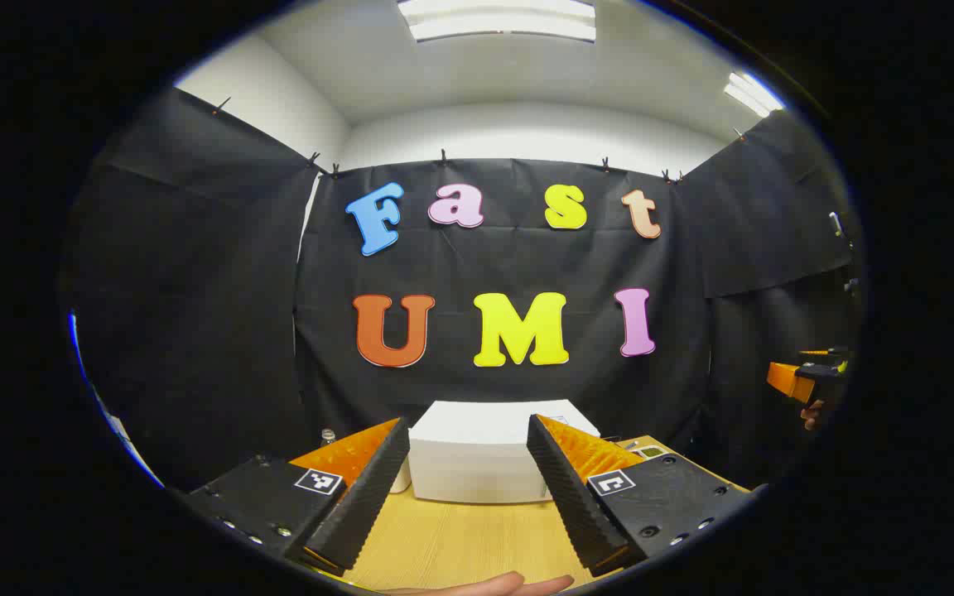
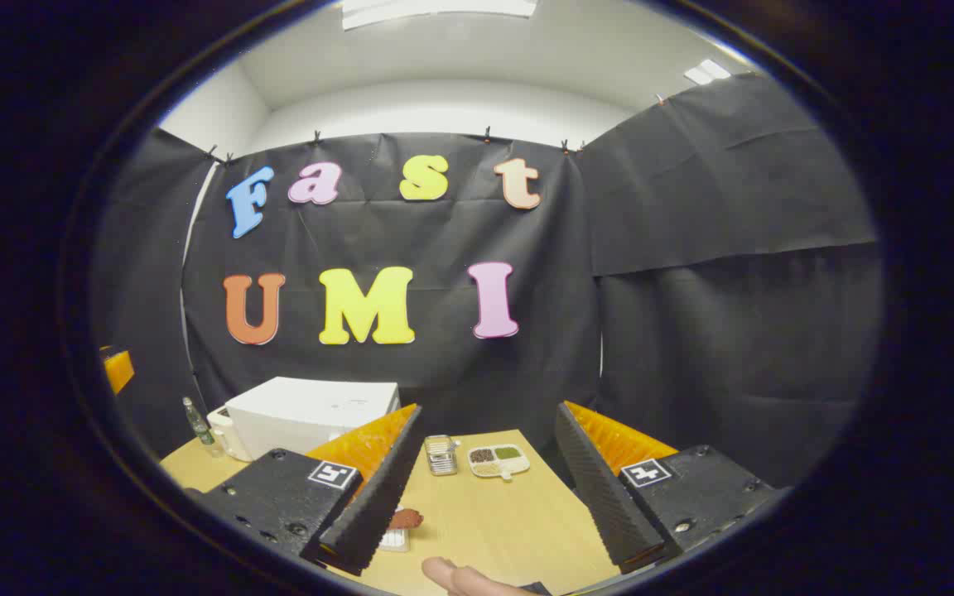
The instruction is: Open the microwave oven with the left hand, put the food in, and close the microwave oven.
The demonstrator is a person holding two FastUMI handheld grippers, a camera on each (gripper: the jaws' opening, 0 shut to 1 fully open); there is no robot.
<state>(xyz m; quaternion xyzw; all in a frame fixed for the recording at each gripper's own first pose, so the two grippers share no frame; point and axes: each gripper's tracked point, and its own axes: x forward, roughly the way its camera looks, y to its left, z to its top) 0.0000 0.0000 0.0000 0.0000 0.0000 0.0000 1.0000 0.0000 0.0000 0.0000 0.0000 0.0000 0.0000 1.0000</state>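
Jaws of left gripper (image 1: 464, 488), right gripper (image 2: 481, 492) apart, empty; microwave (image 1: 477, 451) ahead; food (image 2: 404, 519) on table (image 2: 510, 521).

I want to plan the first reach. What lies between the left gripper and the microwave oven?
In the left gripper view, bare wooden table lies between the open left gripper and the white microwave oven; nothing stands in that stretch.

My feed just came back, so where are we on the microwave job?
Nothing looks done yet. The white microwave sits on the wooden table, with no door seen open from here. In hand: only the approach, as the left tool is open and empty, aimed at it from a distance. The right tool is open too; the reddish food lies on the table. Left: open the door, load the food, close.
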